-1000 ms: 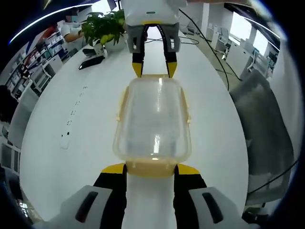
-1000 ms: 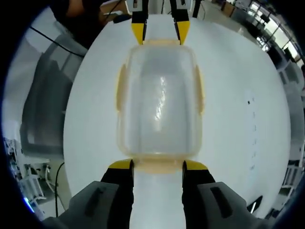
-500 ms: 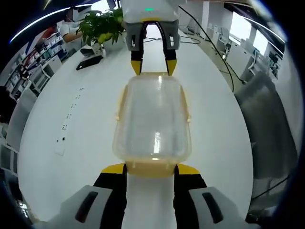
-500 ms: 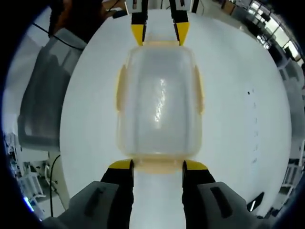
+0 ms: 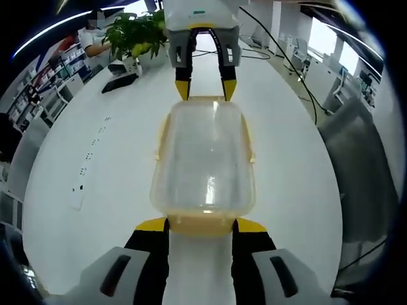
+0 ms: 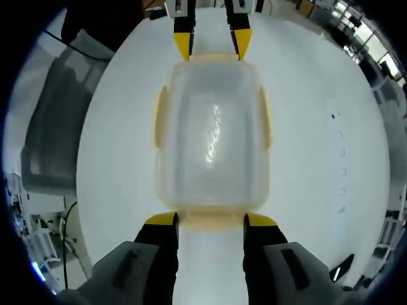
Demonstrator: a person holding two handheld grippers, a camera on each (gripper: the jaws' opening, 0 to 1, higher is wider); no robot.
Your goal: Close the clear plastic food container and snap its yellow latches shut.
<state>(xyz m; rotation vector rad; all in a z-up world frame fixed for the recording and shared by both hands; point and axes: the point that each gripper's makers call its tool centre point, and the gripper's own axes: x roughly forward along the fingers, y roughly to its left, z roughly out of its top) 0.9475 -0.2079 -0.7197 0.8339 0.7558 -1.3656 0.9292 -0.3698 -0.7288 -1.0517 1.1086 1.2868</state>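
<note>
A clear plastic container [image 5: 205, 162] with its lid on and yellow latches lies lengthwise between my two grippers over the white table [image 5: 95, 159]. My left gripper [image 5: 202, 224] stands open, its yellow tips on either side of the near end latch [image 5: 202, 223]. From the far end my right gripper [image 5: 205, 89] meets the container the same way. In the right gripper view the container [image 6: 211, 136] has side latches [image 6: 159, 121] lying flat. There my right gripper [image 6: 211, 219] is open around its near end latch [image 6: 211, 220], with the left gripper [image 6: 211, 44] opposite.
A potted plant [image 5: 137, 35] and a dark phone [image 5: 121, 81] sit at the table's far left end. A grey chair [image 5: 365, 159] stands off the right edge, and cables [image 5: 286, 63] run across the far right. Small marks [image 6: 339, 165] dot the table.
The container and both grippers keep the same places relative to each other. The background has shifted slightly in both views, so the cameras have moved a little.
</note>
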